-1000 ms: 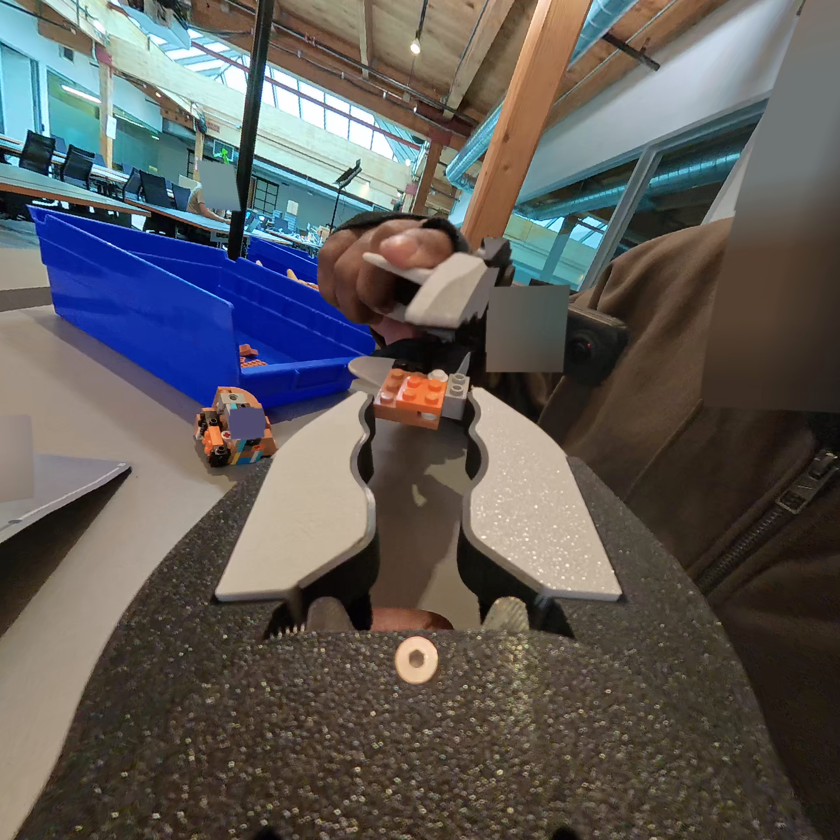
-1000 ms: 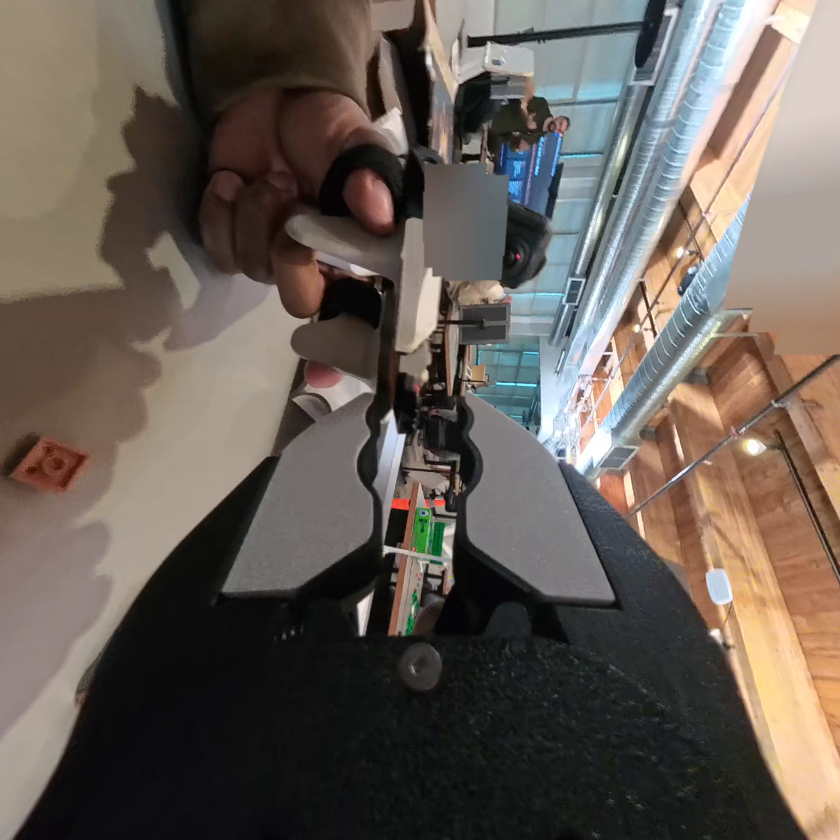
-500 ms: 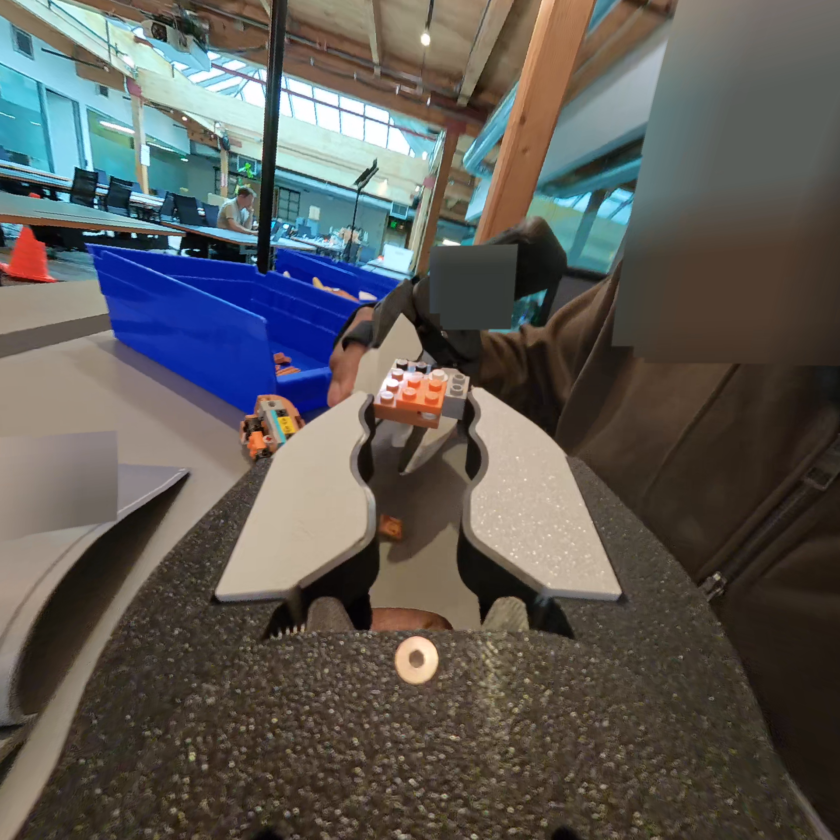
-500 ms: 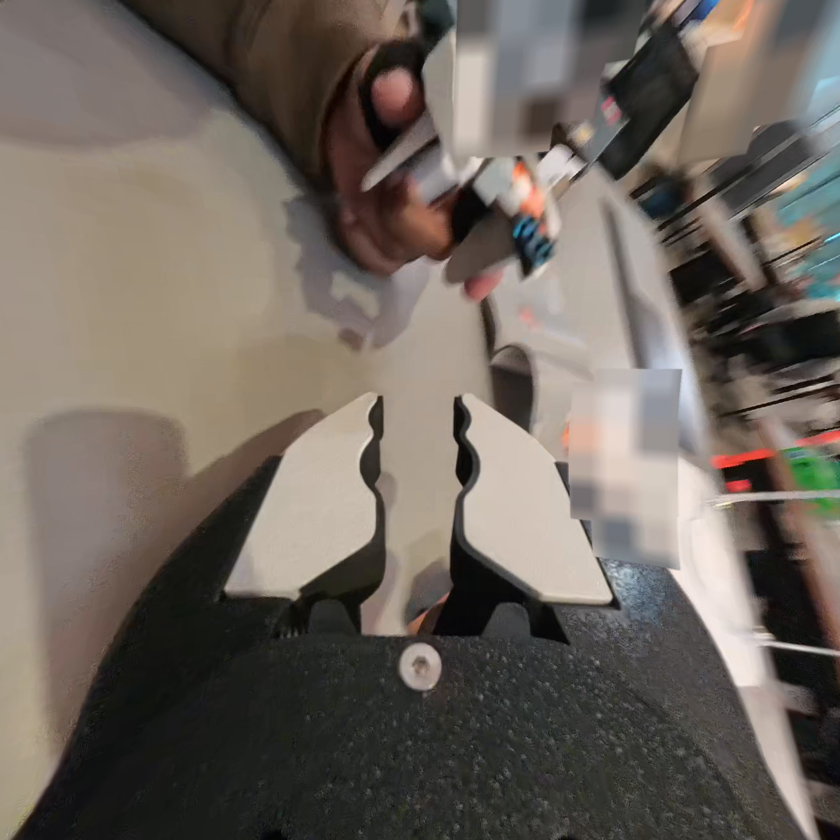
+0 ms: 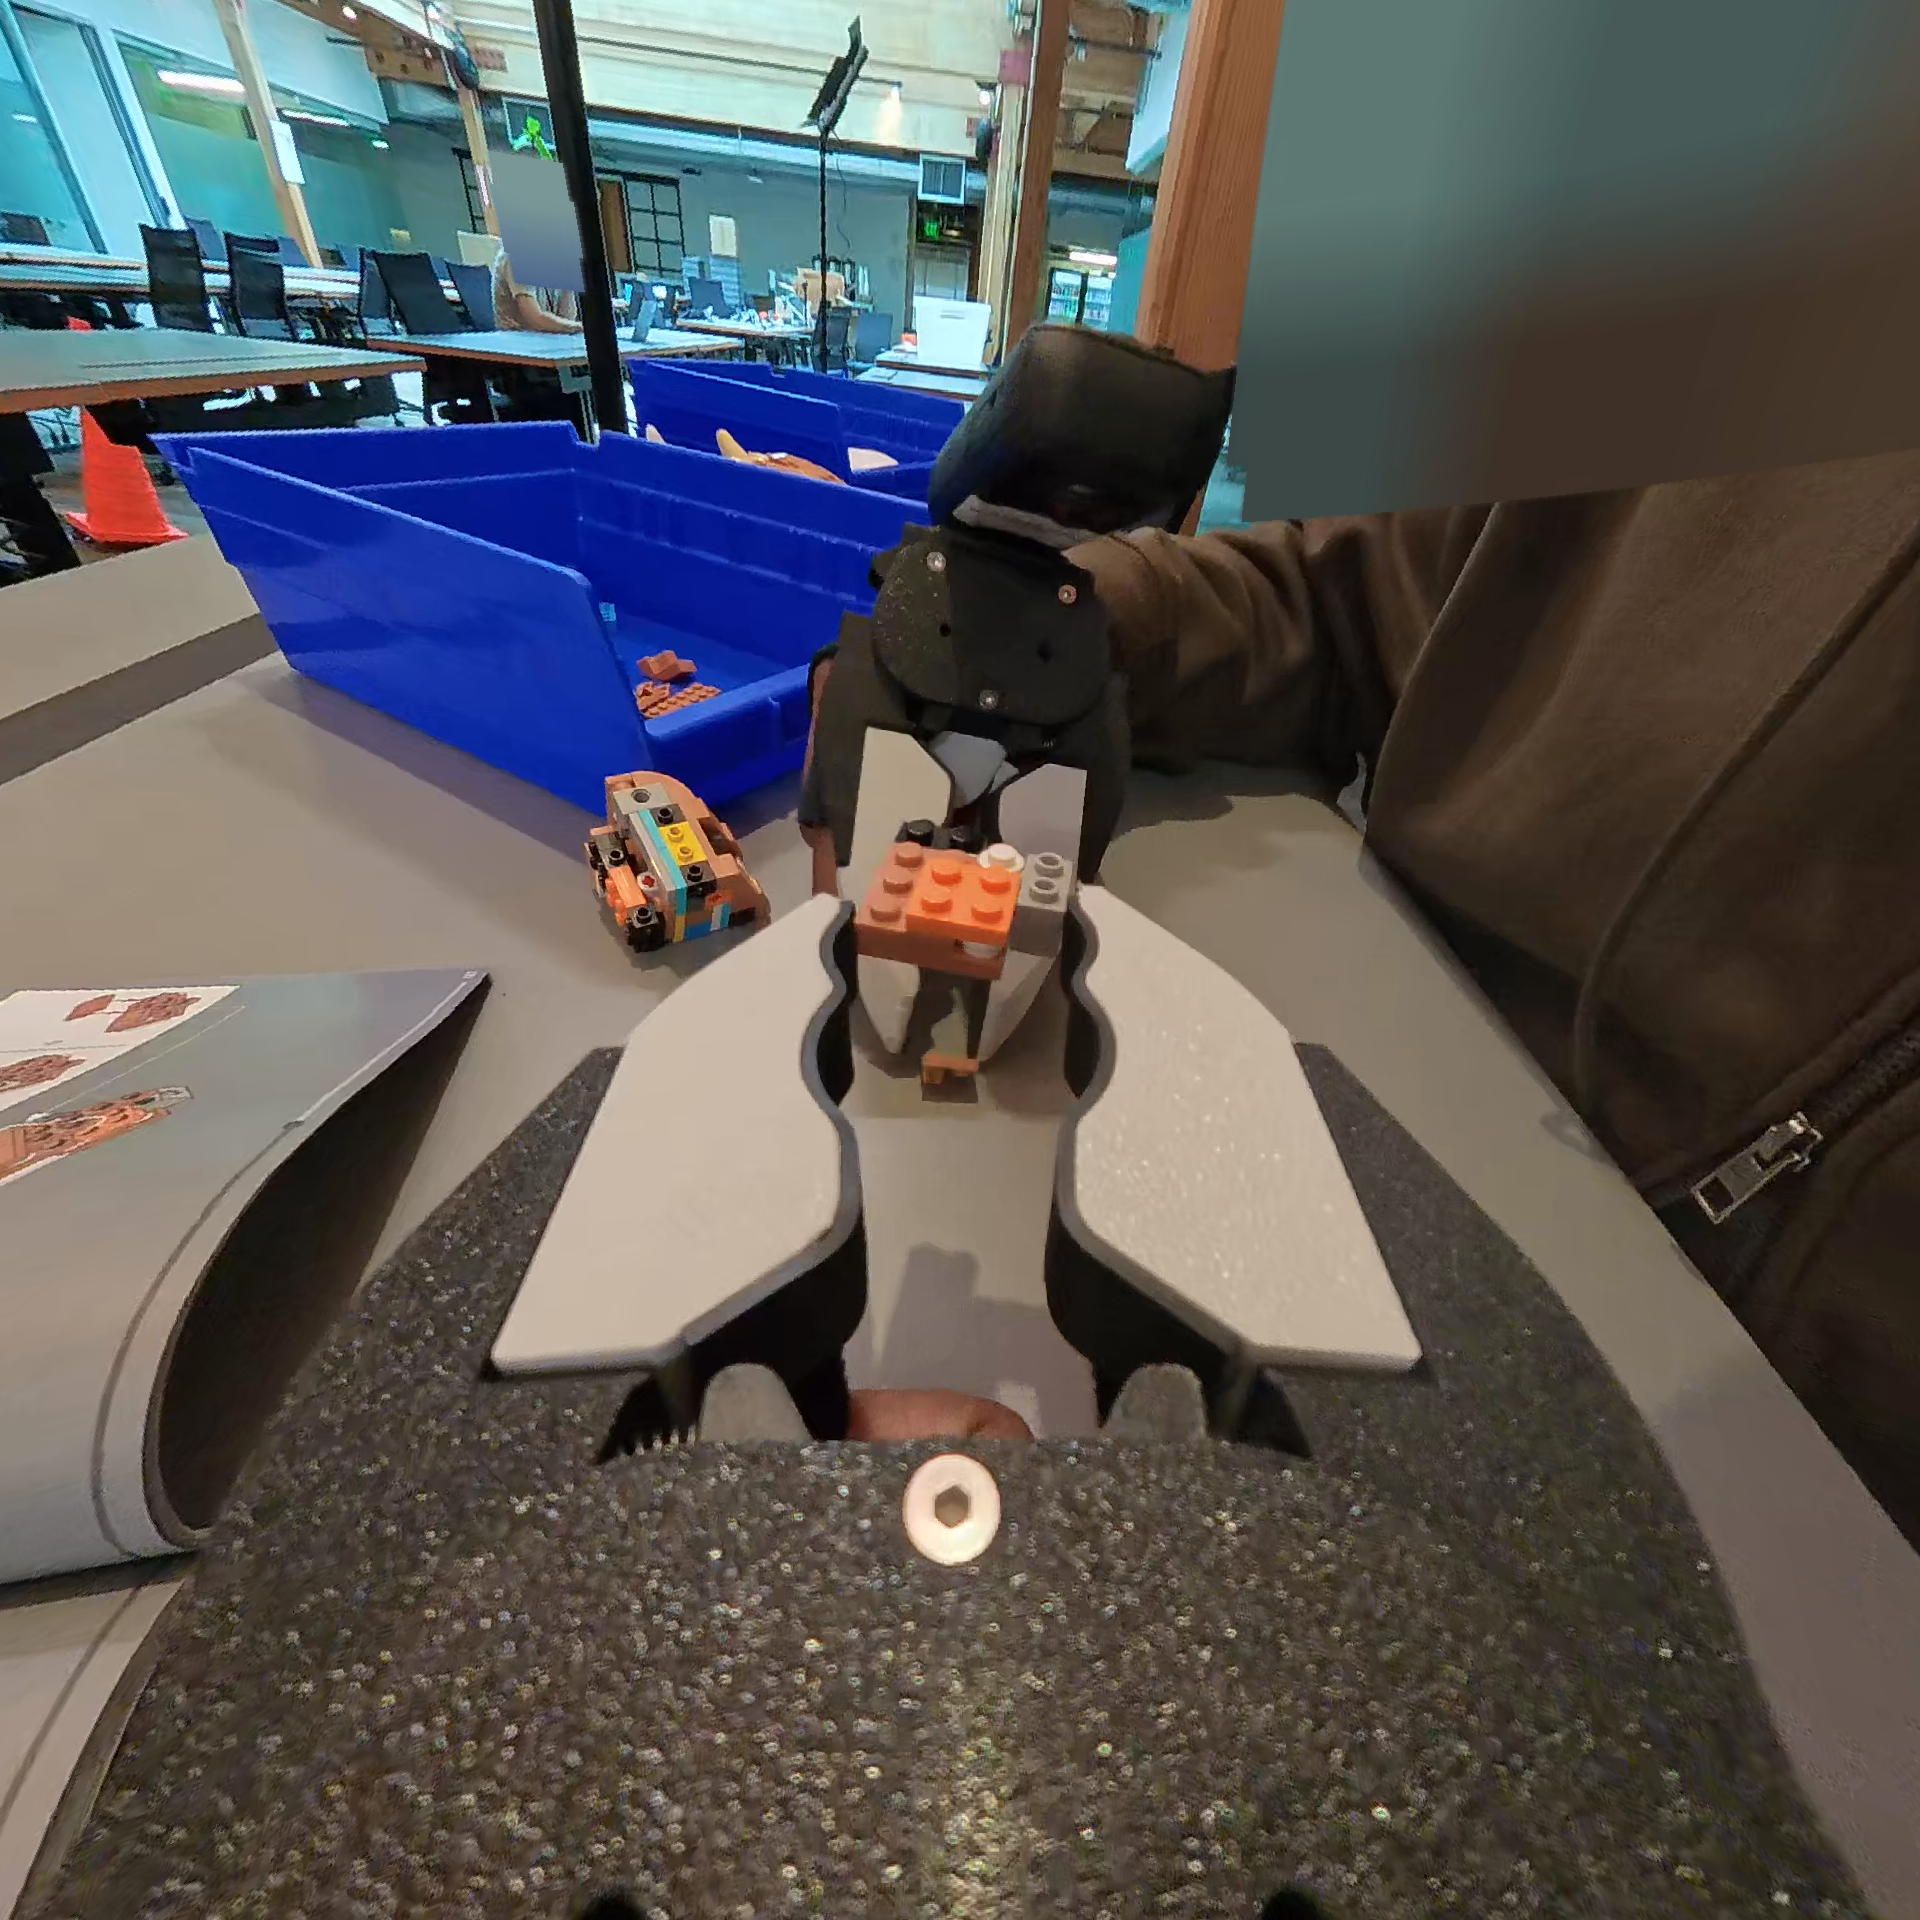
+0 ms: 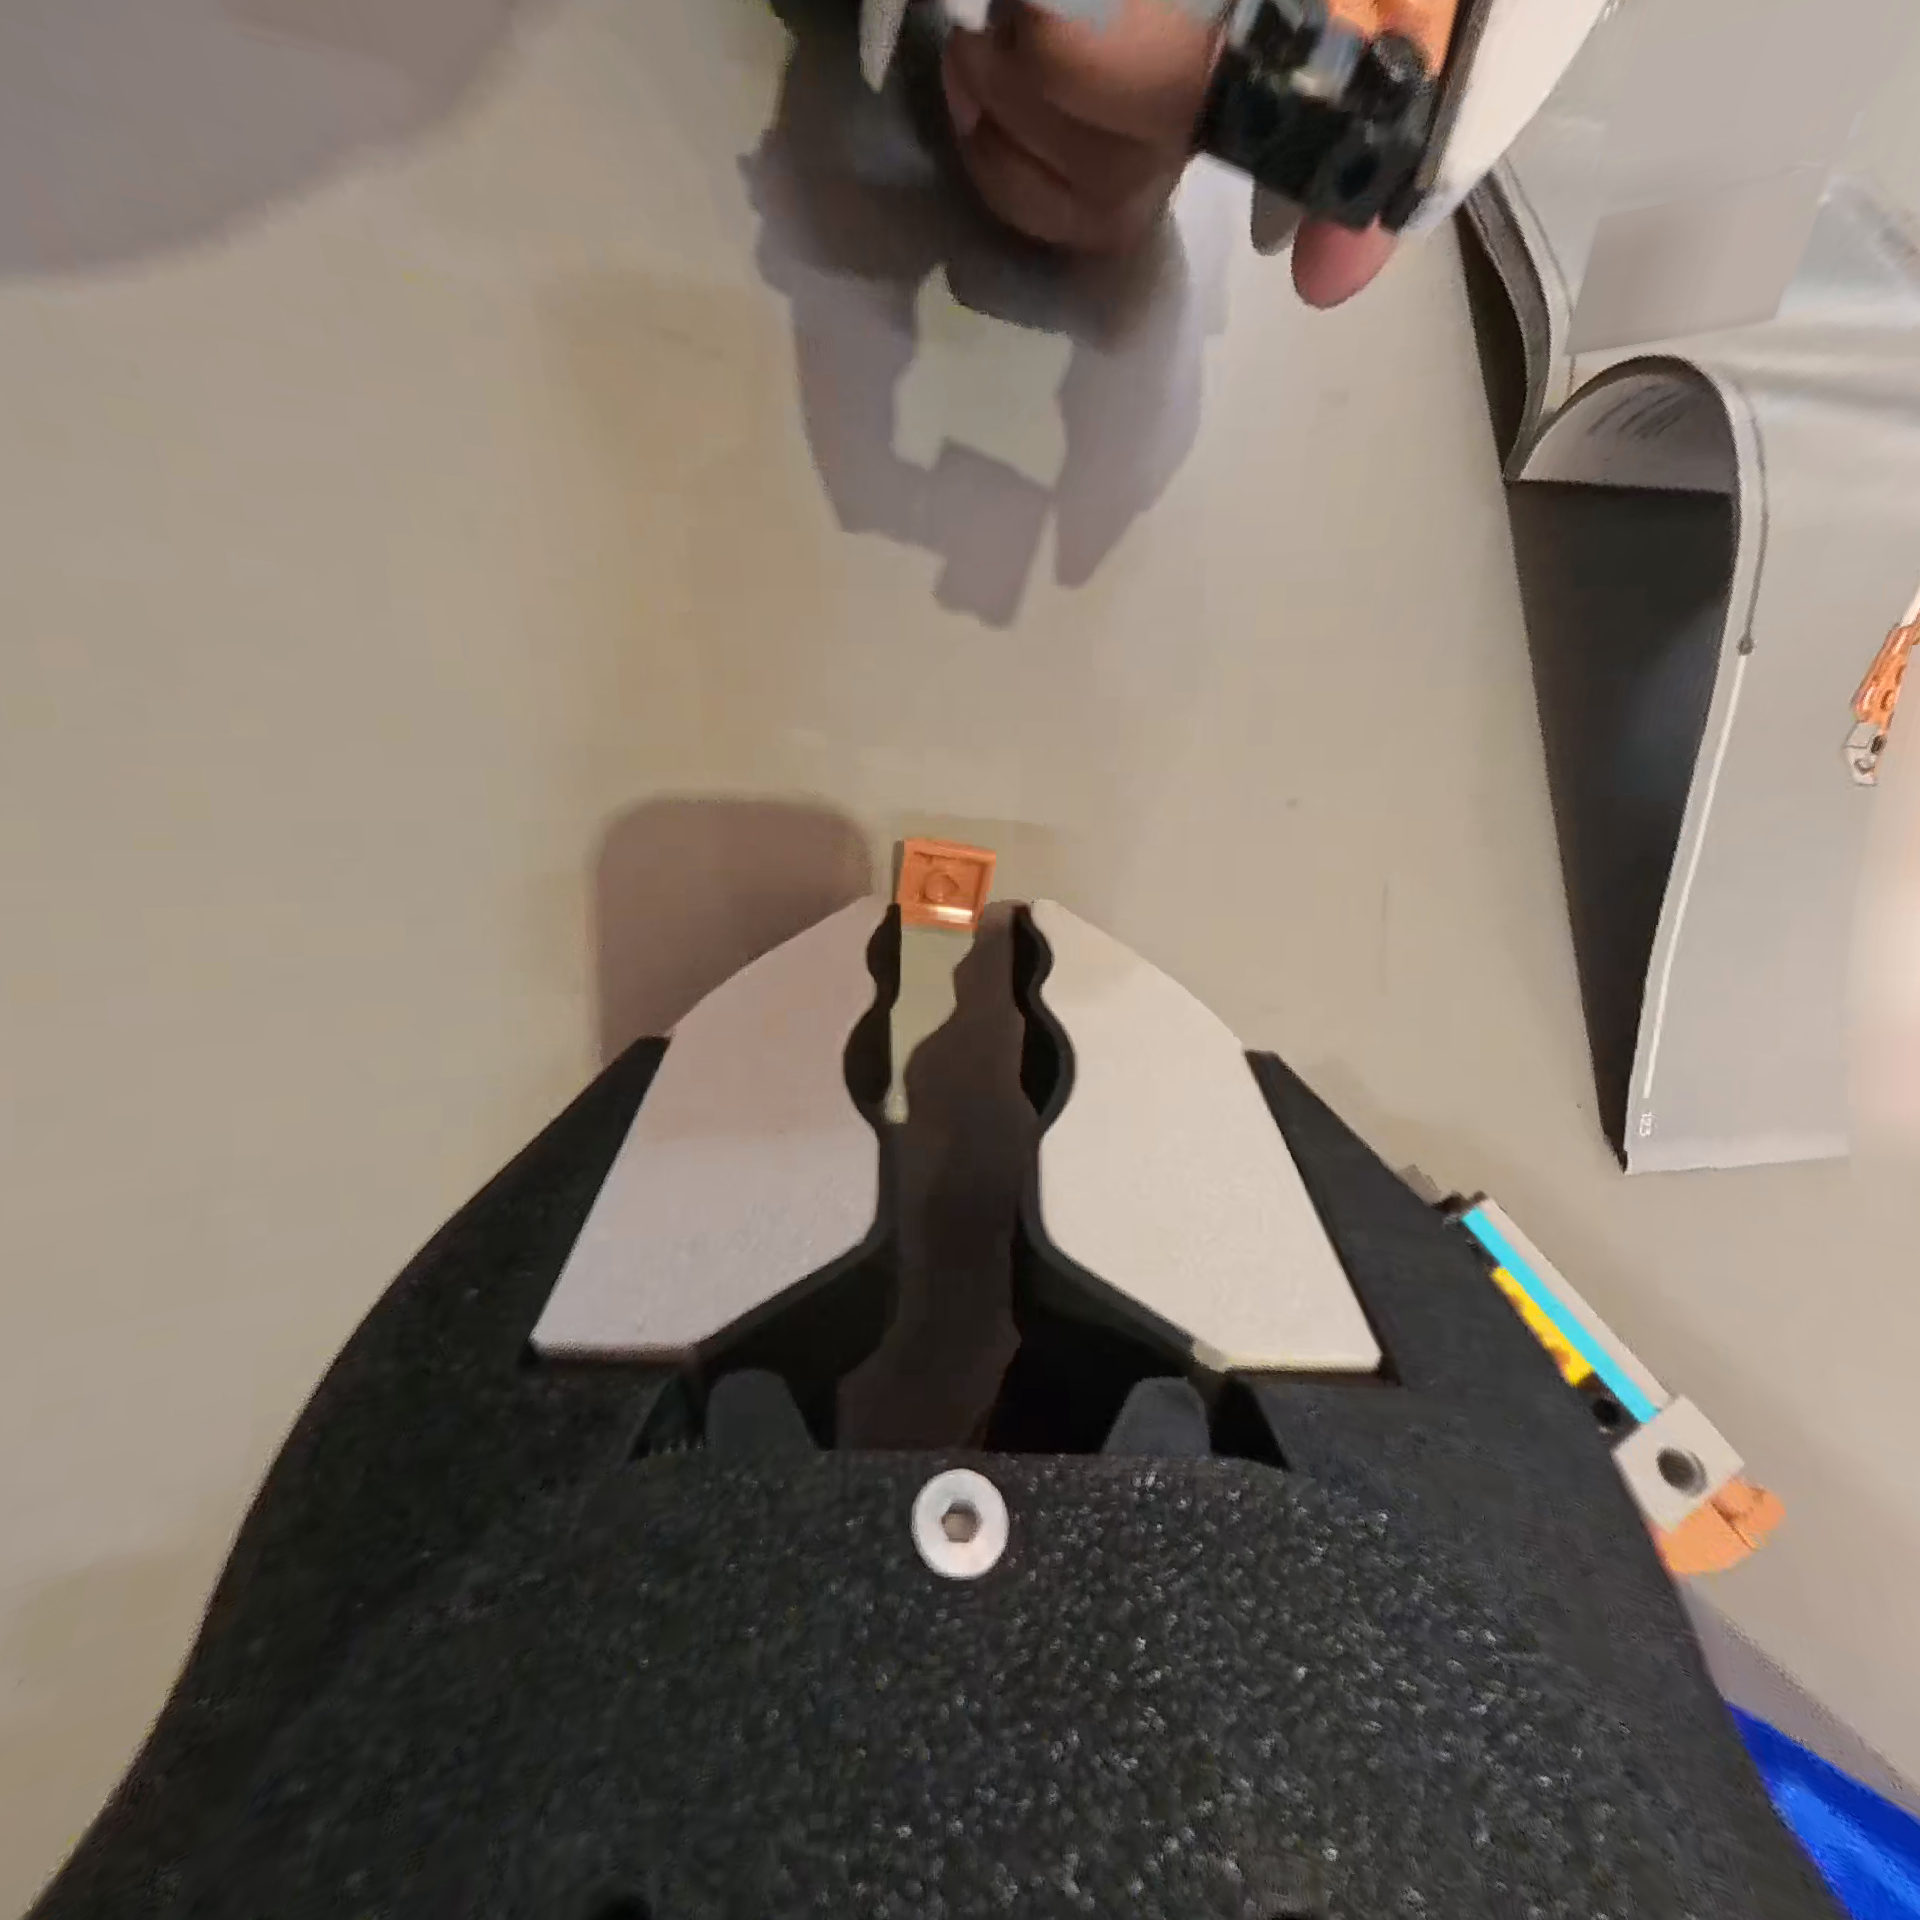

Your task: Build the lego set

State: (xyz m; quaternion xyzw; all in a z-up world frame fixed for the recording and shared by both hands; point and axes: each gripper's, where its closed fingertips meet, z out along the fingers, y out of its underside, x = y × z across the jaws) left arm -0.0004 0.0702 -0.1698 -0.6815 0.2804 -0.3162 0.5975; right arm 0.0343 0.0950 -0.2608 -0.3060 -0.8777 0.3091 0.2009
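1. Lego sub-assembly (image 5: 961, 902), orange plates with a grey end brick, sits clamped between the left hand-held gripper (image 5: 961, 925) tips, raised off the table (image 5: 312, 862), likely to receive another piece.
2. Right hand-held gripper (image 6: 951, 914), slightly parted and empty, points down at a small orange plate (image 6: 945, 883) on the table near the person's edge, seemingly about to grasp it.

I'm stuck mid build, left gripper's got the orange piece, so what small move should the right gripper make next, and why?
Probably ease the right gripper forward and down so its open fingers straddle the small orange plate, then close. The plate lies flat on the table just past the fingertips, not yet between them, while the left gripper already holds the orange and grey assembly ready.
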